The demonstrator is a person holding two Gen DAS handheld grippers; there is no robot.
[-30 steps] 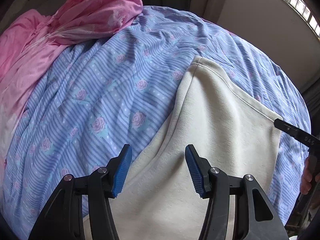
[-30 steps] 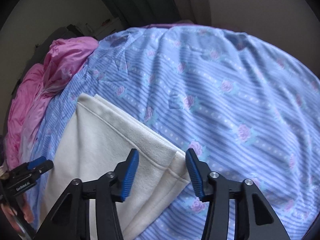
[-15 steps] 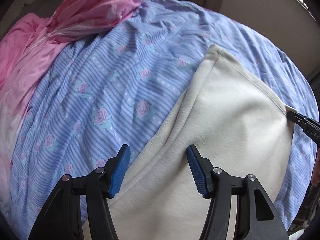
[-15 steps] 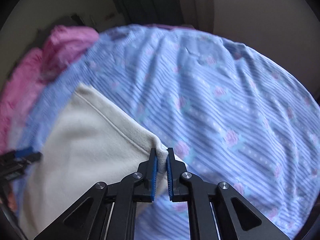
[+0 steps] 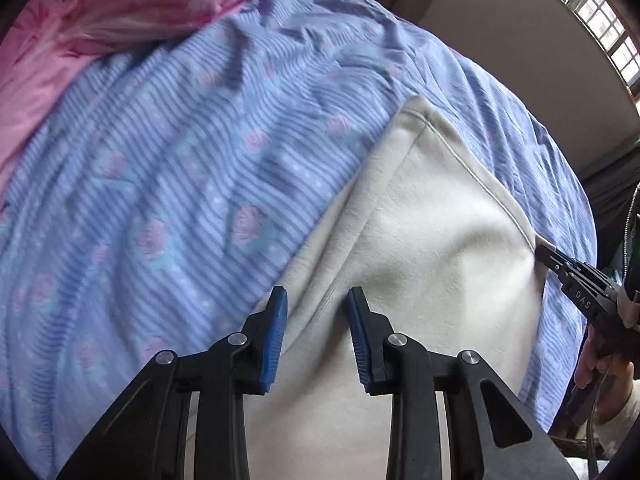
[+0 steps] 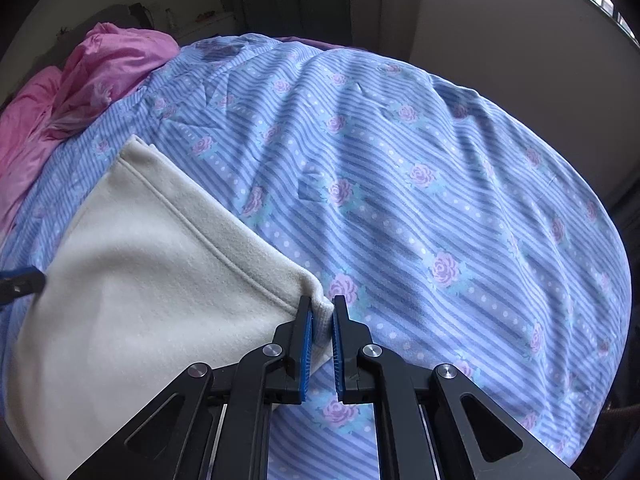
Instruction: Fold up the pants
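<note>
Cream pants (image 5: 432, 240) lie folded on the bed, seen also in the right wrist view (image 6: 140, 260). My left gripper (image 5: 316, 300) points down over their left edge. Its jaws are closing, with a raised ridge of the cream cloth between them and the pads clear of it. My right gripper (image 6: 321, 304) is shut on the pants' far right corner, and the hem bunches between its blue pads. Its tip also shows in the left wrist view (image 5: 544, 250), pinching that same corner.
A blue striped bedsheet (image 6: 440, 200) with pink roses covers the bed under the pants. A crumpled pink quilt (image 5: 120, 12) is heaped at the far left. A person's hand (image 5: 604, 364) holds the right gripper's handle. A wall and a window (image 5: 592, 12) lie beyond the bed.
The right gripper has shut on the pants' corner. The left gripper has sunk toward the pants' left edge and its jaws have narrowed around it.
</note>
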